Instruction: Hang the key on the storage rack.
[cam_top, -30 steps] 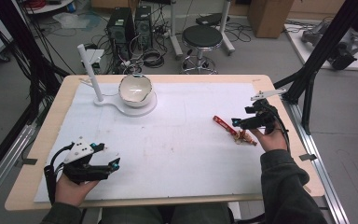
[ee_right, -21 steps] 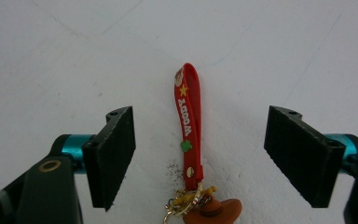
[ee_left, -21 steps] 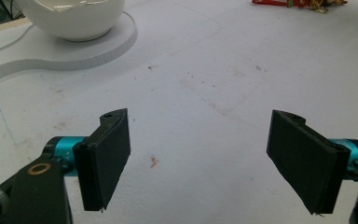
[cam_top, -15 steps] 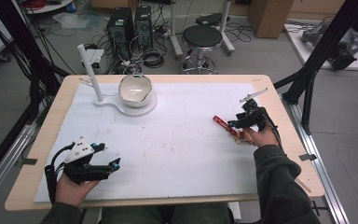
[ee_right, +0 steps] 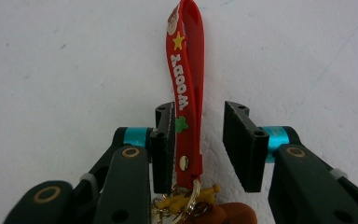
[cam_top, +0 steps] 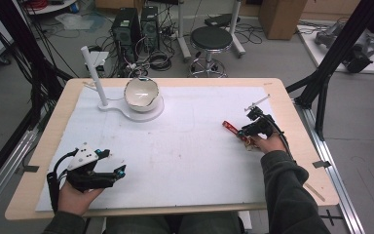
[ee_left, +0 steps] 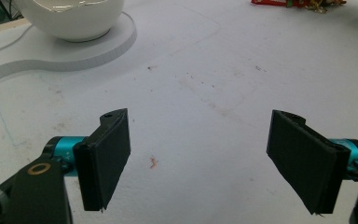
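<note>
While the right claw [ee_right: 198, 140] straddles the red rubber keychain strap [ee_right: 186, 79], spread, near the tabletop [cam_top: 292, 105] edge, the left claw [ee_left: 198, 163] gapes over bare white sheet, white ceramic bowl [cam_top: 140, 92] well apart.

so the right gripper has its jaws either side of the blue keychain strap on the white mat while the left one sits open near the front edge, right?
Not quite: the keychain strap is red, not blue, as the right gripper view shows. The rest holds: the right gripper has a jaw on either side of it on the white mat, not yet closed, and the left gripper sits open near the front edge.
</note>
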The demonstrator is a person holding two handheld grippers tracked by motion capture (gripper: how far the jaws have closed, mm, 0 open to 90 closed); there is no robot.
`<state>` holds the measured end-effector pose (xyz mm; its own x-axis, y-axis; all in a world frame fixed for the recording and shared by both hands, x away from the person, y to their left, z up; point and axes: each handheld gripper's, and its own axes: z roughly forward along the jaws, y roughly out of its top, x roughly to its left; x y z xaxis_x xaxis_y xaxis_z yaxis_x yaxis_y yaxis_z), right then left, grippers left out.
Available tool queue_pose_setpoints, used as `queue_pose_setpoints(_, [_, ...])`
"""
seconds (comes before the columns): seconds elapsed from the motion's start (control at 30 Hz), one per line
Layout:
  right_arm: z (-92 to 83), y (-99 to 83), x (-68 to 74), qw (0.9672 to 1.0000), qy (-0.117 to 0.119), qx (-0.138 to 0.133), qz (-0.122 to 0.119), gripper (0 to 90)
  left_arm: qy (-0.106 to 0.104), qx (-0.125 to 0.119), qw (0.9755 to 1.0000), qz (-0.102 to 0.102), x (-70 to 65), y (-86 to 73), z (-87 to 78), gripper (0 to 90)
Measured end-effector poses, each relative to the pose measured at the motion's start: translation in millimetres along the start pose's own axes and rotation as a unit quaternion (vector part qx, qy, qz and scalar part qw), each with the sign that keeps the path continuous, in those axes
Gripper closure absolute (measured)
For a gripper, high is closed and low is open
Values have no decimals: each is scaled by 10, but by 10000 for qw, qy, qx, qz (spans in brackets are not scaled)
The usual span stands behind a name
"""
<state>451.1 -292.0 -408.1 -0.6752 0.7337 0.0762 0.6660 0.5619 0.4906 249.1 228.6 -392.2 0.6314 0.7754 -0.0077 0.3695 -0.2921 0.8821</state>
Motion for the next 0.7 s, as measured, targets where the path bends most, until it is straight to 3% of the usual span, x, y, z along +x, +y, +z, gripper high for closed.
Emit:
queue_pose_setpoints(0.27, [58,-6,0,9997,47,221,57,673,-12,6,10000,27,-1,5,-2,219])
queue_pose_setpoints(0.7, [19,16,148,9991,153,292,-270,719,14,-12,10000,23,-11,11,-5,218])
